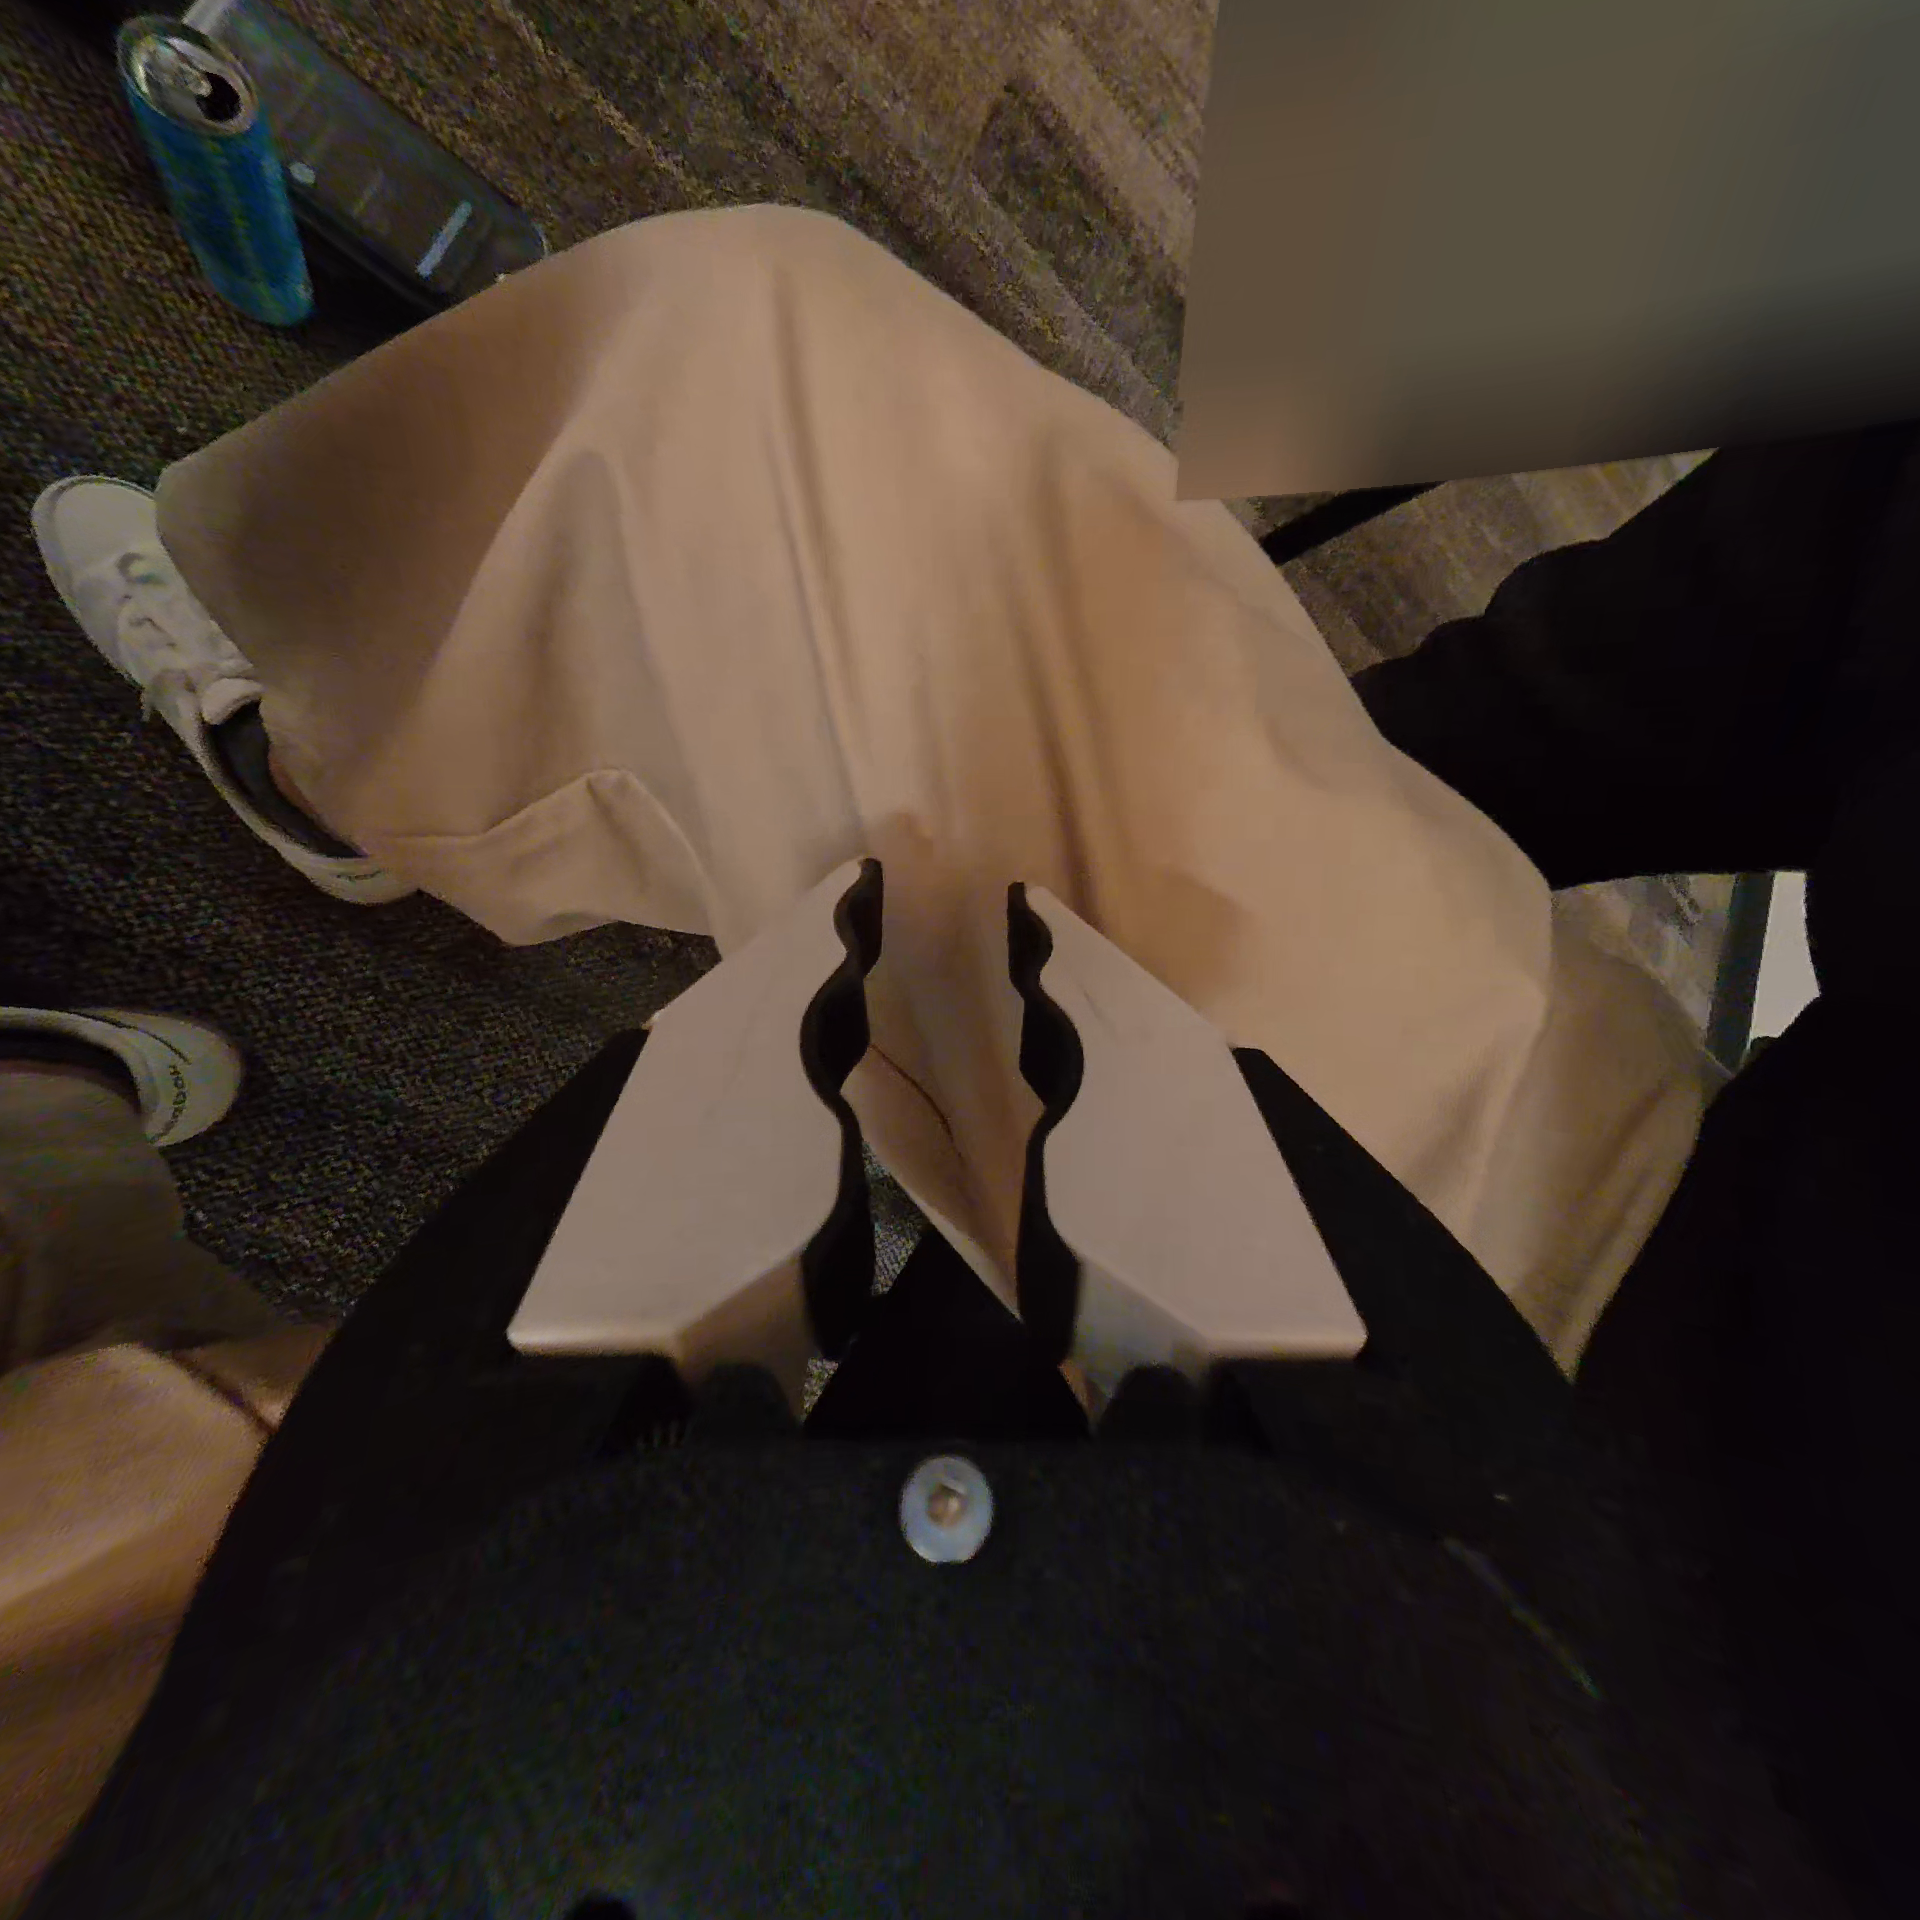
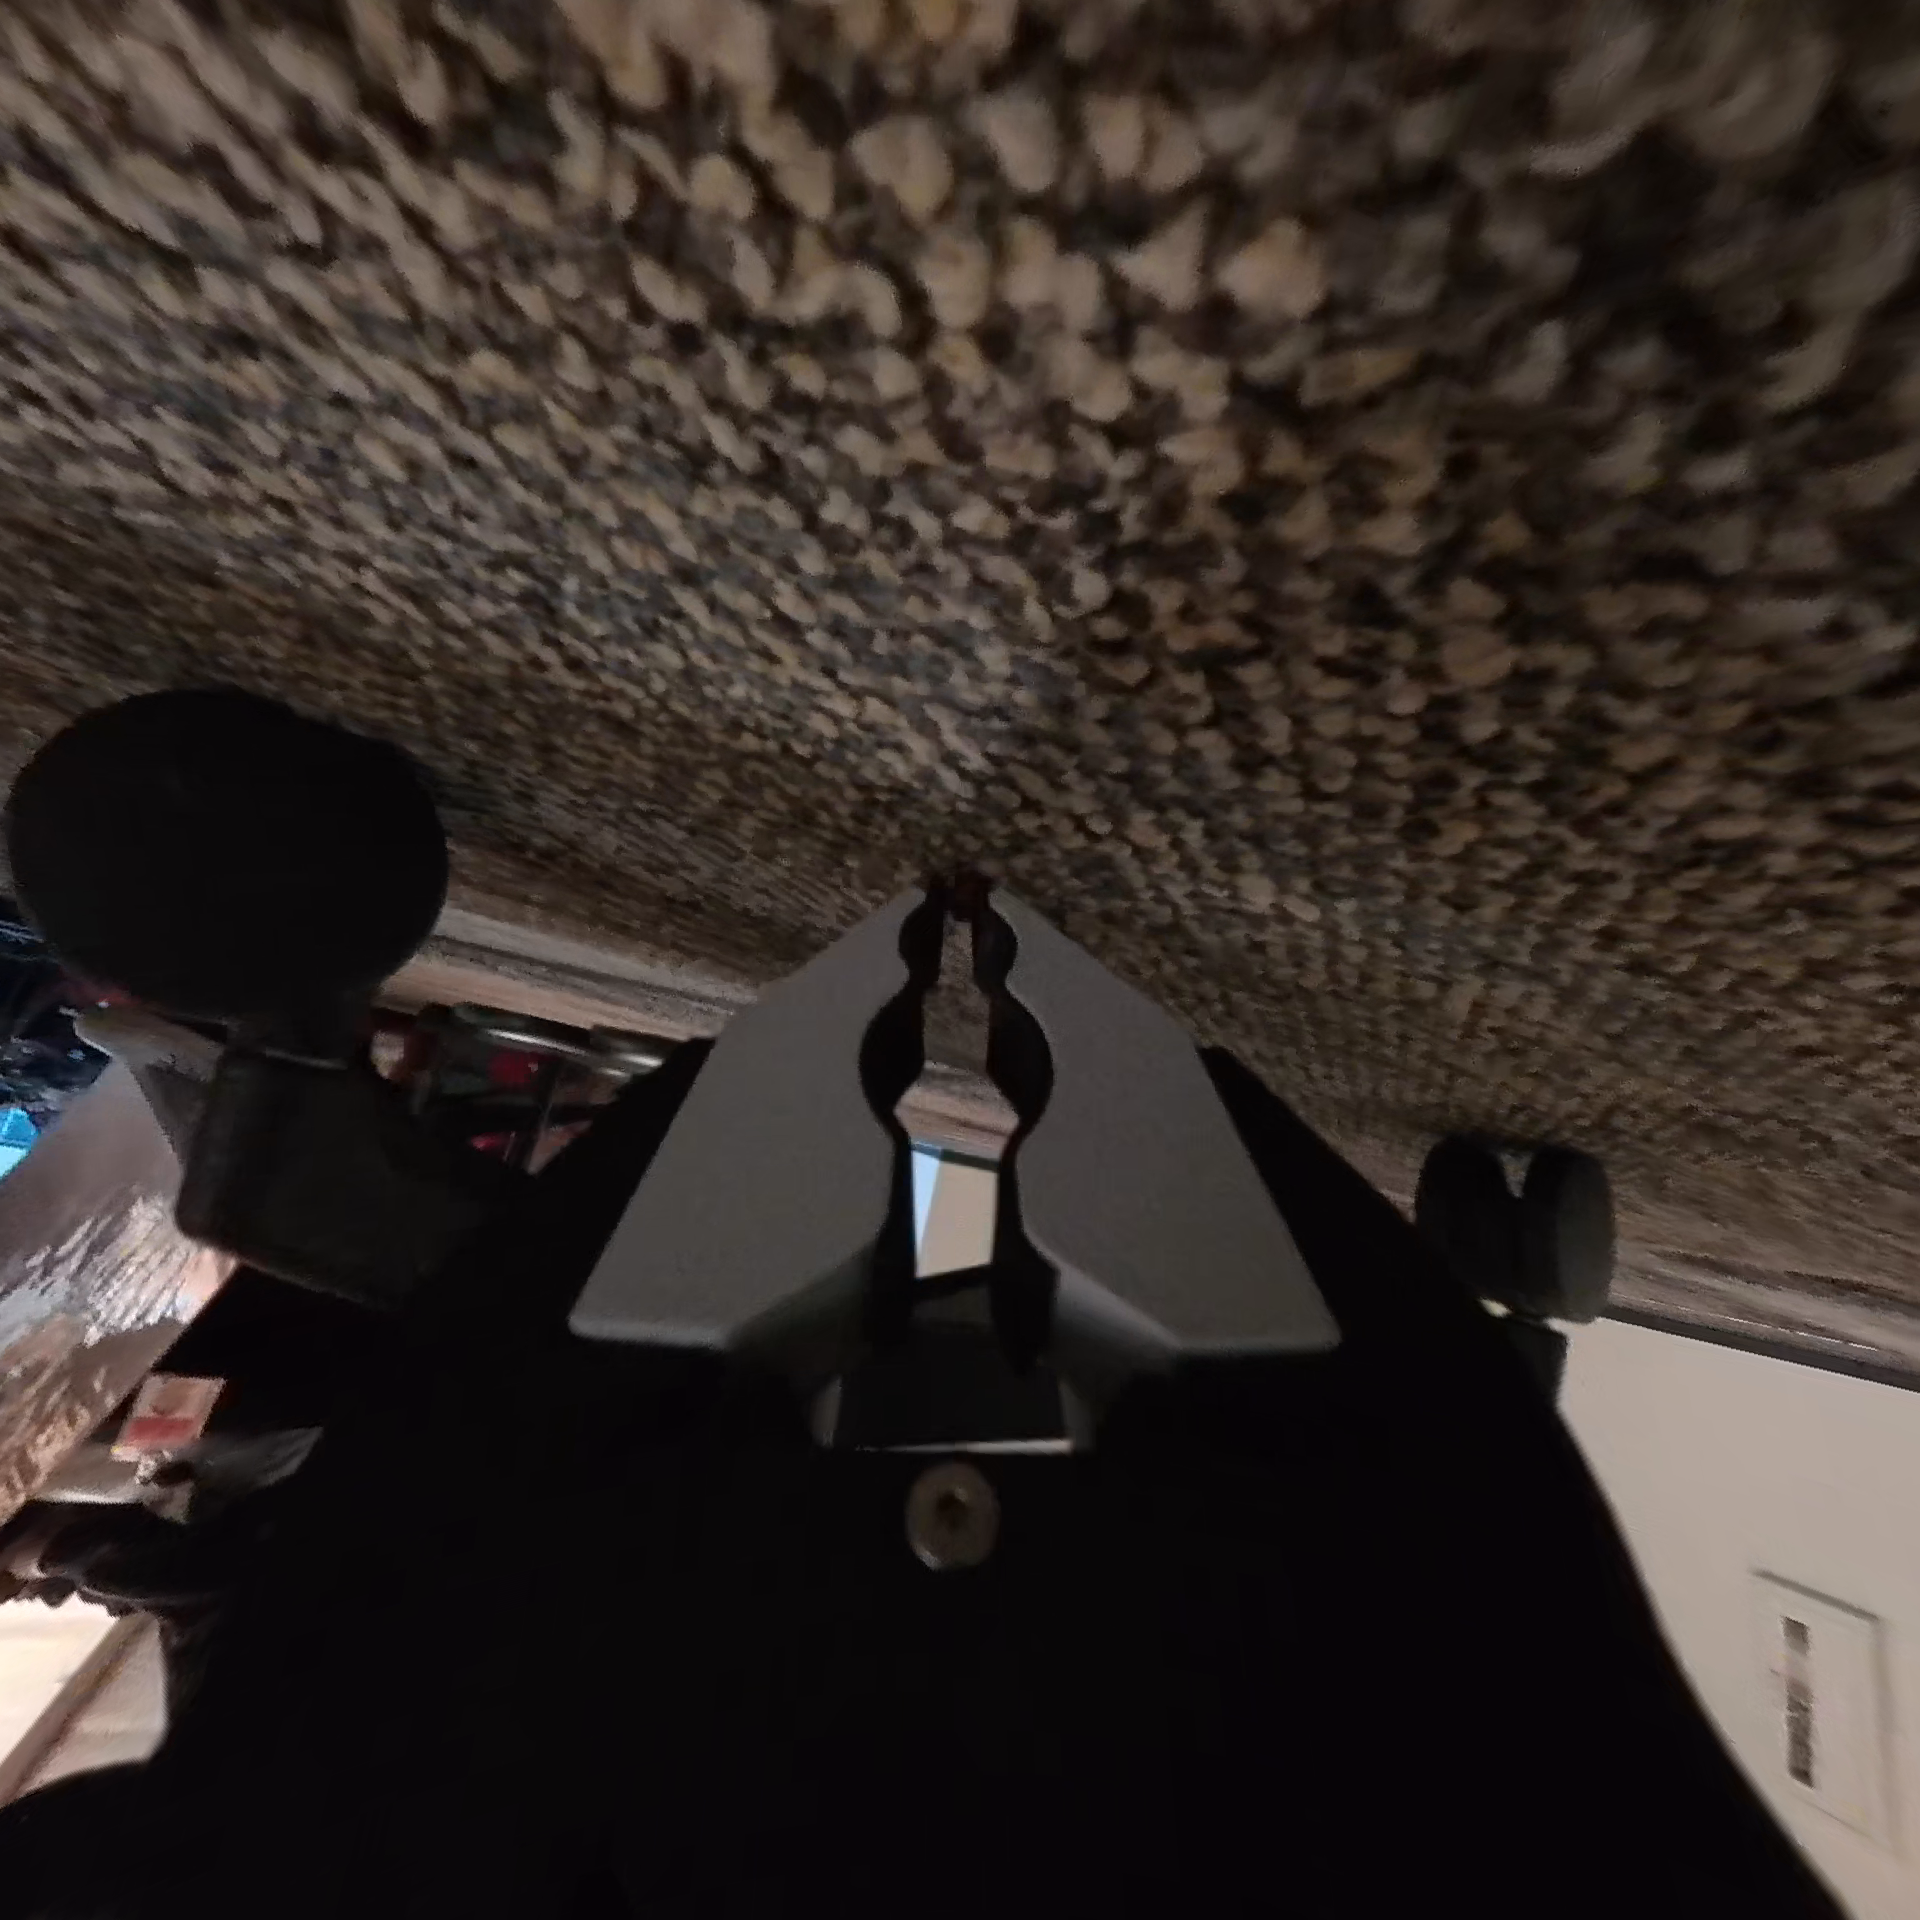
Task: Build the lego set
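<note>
Red plastic, just a sliver, shows between the tips of my right gripper [image 2: 958, 902], which looks pinched on a small lego piece [image 2: 971, 896] right down against the carpet [image 2: 1039, 468]. I judge it light, rigid and slick, so a squeeze across its flat sides should hold best, though it is too tiny to be sure. My left gripper [image 1: 943, 883] hangs parted and empty over the beige trouser leg [image 1: 779, 571]. Beyond it, a blue can [image 1: 213, 171] stands on the carpet beside a white shoe [image 1: 156, 644]. No other bricks visible anywhere. Chair casters sit low; a pale wall runs off to the right.
</note>
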